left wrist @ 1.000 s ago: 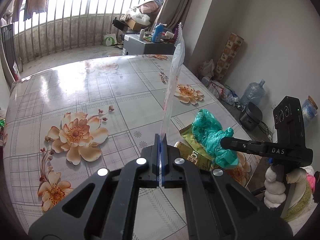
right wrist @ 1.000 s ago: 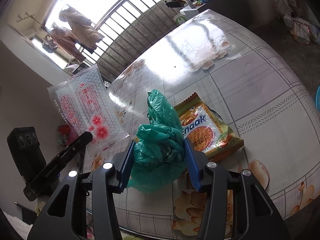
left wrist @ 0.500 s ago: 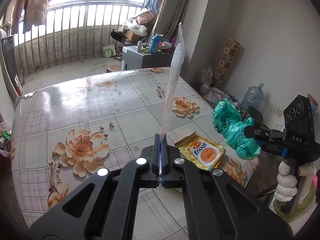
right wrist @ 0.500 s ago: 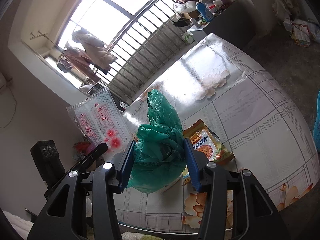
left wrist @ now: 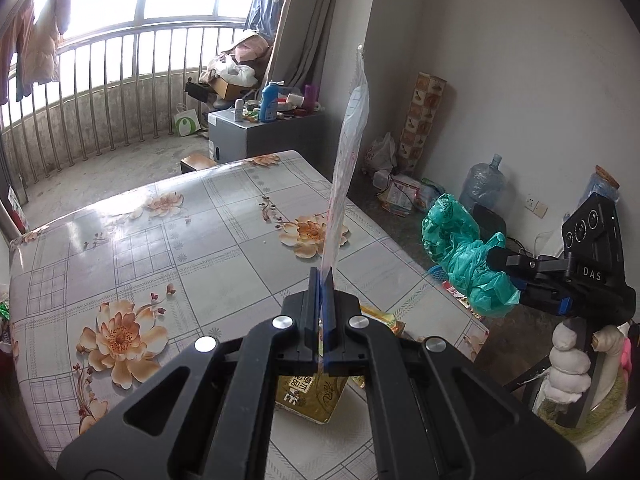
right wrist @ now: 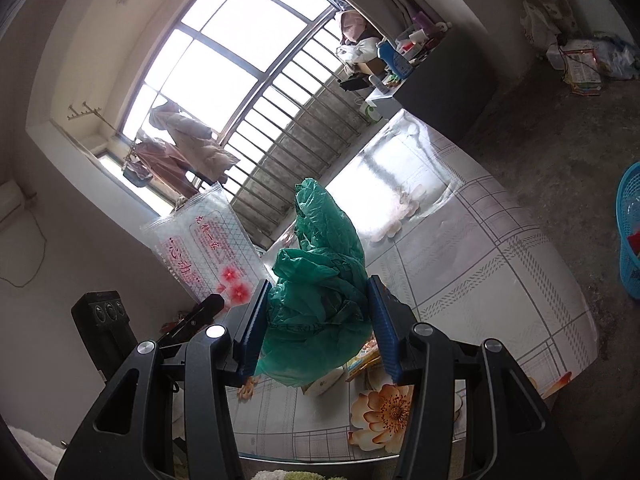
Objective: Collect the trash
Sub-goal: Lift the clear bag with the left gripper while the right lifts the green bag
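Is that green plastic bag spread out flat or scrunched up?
Scrunched up. The green bag is a crumpled wad, squeezed between the pads of the right hand-held gripper and bulging out above them.

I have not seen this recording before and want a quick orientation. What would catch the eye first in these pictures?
The crumpled green plastic bag stands out, clamped in the right gripper beyond the table's edge. Next, the clear printed plastic wrapper stands upright, pinched in the shut left gripper. A yellow snack packet lies on the flower-patterned table below.

text: "DAS" | on: right gripper [left wrist: 500,258] body | gold packet [left wrist: 310,394]: printed characters, not readable
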`<state>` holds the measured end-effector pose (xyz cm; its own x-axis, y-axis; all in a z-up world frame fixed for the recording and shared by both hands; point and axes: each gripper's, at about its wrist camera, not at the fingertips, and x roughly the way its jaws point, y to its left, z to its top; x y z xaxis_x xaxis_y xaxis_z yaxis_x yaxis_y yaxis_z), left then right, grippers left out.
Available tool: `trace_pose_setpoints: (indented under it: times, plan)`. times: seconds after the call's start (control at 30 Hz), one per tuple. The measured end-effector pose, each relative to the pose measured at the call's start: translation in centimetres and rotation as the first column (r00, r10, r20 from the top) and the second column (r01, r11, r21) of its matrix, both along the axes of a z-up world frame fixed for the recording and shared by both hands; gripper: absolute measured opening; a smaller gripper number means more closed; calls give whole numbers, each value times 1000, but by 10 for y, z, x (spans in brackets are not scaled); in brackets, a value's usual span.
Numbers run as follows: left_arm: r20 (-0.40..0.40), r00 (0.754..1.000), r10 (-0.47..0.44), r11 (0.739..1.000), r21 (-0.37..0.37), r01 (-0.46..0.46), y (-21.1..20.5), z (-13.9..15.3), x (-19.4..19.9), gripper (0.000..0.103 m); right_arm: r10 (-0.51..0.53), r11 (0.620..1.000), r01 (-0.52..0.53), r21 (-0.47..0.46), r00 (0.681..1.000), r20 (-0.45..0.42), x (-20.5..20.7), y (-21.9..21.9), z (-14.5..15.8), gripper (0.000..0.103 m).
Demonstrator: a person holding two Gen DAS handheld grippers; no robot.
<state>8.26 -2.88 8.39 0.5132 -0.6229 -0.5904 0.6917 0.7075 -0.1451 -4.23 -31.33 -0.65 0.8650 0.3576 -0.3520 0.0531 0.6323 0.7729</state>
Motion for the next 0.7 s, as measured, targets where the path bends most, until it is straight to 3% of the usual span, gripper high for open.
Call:
trace_pose_setpoints:
  times: [0.27, 0.47, 0.6, 0.7]
  plan:
    - [3, 994, -111, 993, 37, 111, -61, 1, -4, 0, -98, 995, 98, 17, 995, 24, -34, -29, -2, 47]
    - [-23, 972, -233, 970, 64, 234, -128, -2, -1, 0, -225, 974, 224, 42, 974, 18, -60, -72, -13, 47]
    - [-77, 943, -325, 940, 82, 331, -188, -9, 5, 0, -381, 924, 381, 23, 925, 0, -89, -111, -18, 47]
    - [-133, 911, -390, 908, 110, 405, -243, -22, 7, 0, -521, 853, 521, -4, 852, -45, -118, -144, -30, 47]
